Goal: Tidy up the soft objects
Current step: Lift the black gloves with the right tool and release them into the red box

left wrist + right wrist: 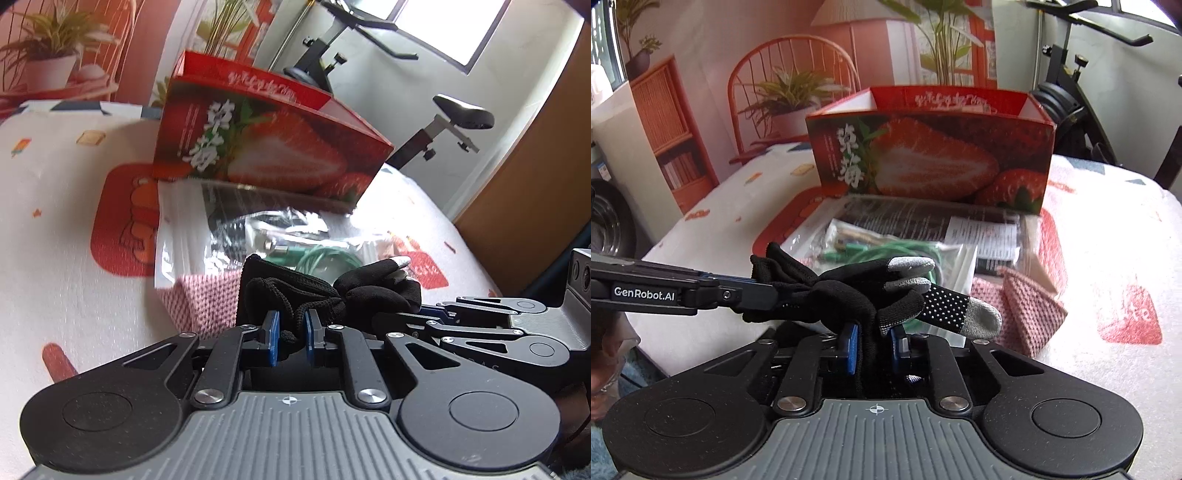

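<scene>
Both grippers pinch the same black knit glove with grey fingertips, each from its own end. Left gripper, lower centre of the left wrist view: blue pads nearly together with a bunched fold of the cuff end squeezed between them. Right gripper, lower centre of the right wrist view: blue pads clamped on the palm section, black fabric filling the gap. Glove is off the surface, slung between the two tools; its dotted finger with grey tip sticks out to the right in the right wrist view.

Left tool also shows in the right wrist view as a black bar entering from the left edge, labelled GenRobot.AI. Right tool shows at the right edge of the left wrist view.

Just behind the glove: pink-and-white knitted cloth lying on the table, lower right of centre in the right wrist view. Behind that, clear plastic bags holding a green coiled cable and printed sheets. Further back, upper centre: open-topped red cardboard box printed with strawberries, upright. All on a white tablecloth with red cartoon prints. Black exercise bike at upper right of the left wrist view.
</scene>
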